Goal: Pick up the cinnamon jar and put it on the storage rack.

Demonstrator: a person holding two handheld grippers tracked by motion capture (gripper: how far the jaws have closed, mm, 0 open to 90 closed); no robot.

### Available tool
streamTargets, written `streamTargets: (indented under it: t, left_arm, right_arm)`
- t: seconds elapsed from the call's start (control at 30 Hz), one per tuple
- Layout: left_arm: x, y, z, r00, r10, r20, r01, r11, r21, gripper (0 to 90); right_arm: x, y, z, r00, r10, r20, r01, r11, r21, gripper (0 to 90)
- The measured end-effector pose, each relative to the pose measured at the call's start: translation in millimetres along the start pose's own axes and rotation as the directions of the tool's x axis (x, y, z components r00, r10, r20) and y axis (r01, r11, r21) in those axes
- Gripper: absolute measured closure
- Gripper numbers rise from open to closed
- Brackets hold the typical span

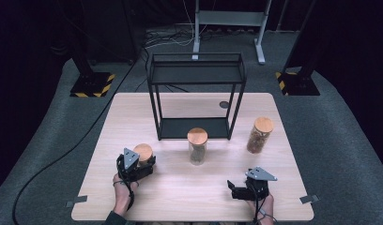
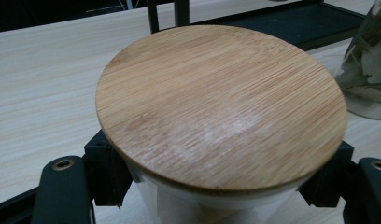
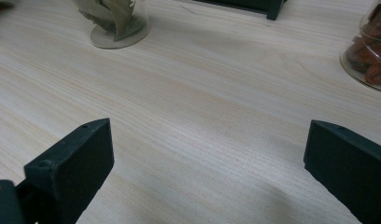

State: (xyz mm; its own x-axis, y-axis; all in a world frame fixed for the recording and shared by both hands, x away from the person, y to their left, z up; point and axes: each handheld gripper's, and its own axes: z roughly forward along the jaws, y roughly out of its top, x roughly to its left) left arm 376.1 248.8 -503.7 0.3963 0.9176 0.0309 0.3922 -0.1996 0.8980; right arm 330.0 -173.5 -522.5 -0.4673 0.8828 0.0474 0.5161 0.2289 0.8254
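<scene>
My left hand-held gripper (image 1: 141, 165) was clamped on the short glass jar with a round bamboo lid (image 2: 221, 105), its two black jaws pressed against the glass just under the lid's rim on either side. That jar stood at the left front of the pale wooden worktop (image 1: 180, 187), close to my left hand (image 1: 121, 185). My right hand-held gripper (image 1: 236, 190) lay low over the right front of the worktop with its jaws spread wide and only bare wood between them, touching nothing.

From the left gripper view the lid covered nearly the whole jar, so I could not make out its contents. The tall glass jar of green leaves (image 1: 197, 146) was cut off at the picture edge in both gripper views, and the tall glass jar of reddish-brown pieces (image 1: 260, 135) showed just a sliver of its base in the right gripper view.

Behind the jars stood a black metal two-tier shelf rack (image 1: 196, 82). The worktop rested on grey carpet (image 1: 349, 140) in a dark room, with black-and-yellow striped stand bases (image 1: 92, 85) at the back.
</scene>
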Motion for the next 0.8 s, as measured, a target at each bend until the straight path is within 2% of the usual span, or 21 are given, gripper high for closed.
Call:
streamTargets:
  t: [0.8]
  left_arm:
    - [-16.9, 16.7, 19.8, 0.9978, 0.039, 0.053, -0.038, 0.9993, -0.002, 25.5]
  right_arm:
    - [0.3, 0.1, 0.4, 1.0, -0.003, 0.001, 0.003, 1.0, 0.003, 1.2]
